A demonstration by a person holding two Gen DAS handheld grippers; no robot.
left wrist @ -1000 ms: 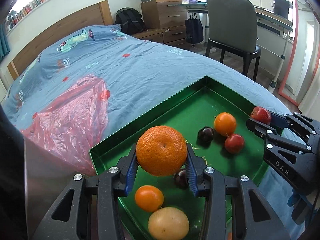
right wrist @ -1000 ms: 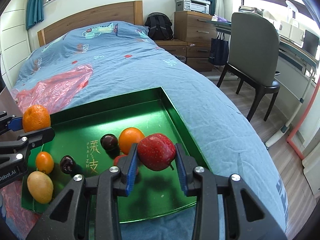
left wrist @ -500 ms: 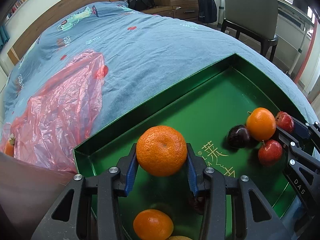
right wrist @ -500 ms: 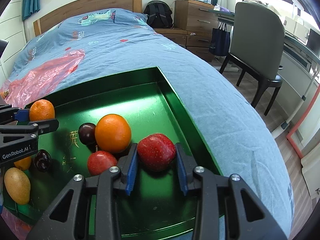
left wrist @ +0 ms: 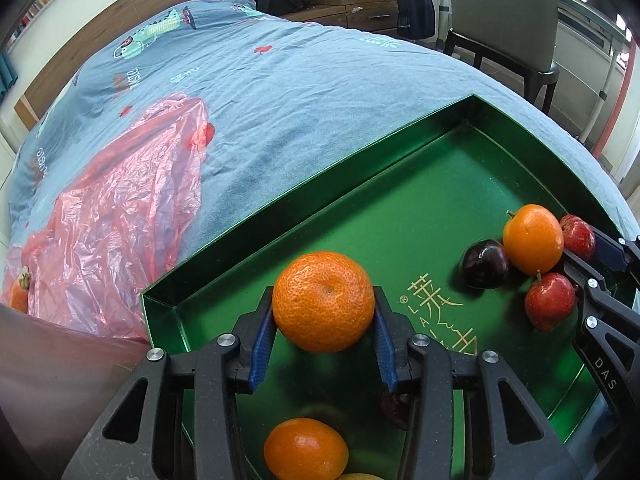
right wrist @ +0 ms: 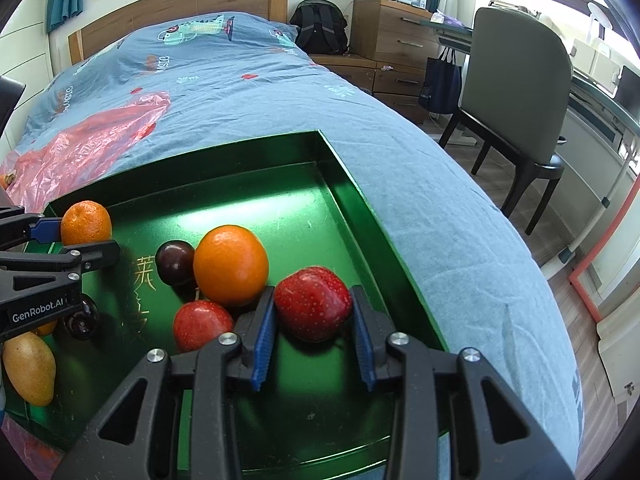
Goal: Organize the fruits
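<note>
A green tray [left wrist: 360, 168] [right wrist: 344, 176] lies on the blue bed. My left gripper [left wrist: 323, 322] is shut on a dimpled mandarin [left wrist: 324, 300] [right wrist: 86, 222], low over the tray's left part. My right gripper [right wrist: 314, 316] is shut on a red apple [right wrist: 312, 302] [left wrist: 578, 236], just above the tray floor at its right side. In the tray lie an orange [right wrist: 231, 265] [left wrist: 533, 239], a dark plum [right wrist: 175, 263] [left wrist: 483, 263], a small red apple [right wrist: 202, 324] [left wrist: 550, 306], a second mandarin [left wrist: 306, 450], another dark fruit [right wrist: 82, 318] and a yellow mango [right wrist: 29, 368].
A crumpled pink plastic bag [left wrist: 116, 216] [right wrist: 80, 140] lies on the bed left of the tray, with an orange fruit [left wrist: 18, 290] at its edge. A grey chair [right wrist: 516, 96], wooden drawers [right wrist: 394, 36] and a black backpack [right wrist: 320, 26] stand beyond the bed's right side.
Both grippers have sunk toward the tray with their fruits still held. The tray and its fruits look larger and closer. Since half a second ago nothing has moved.
</note>
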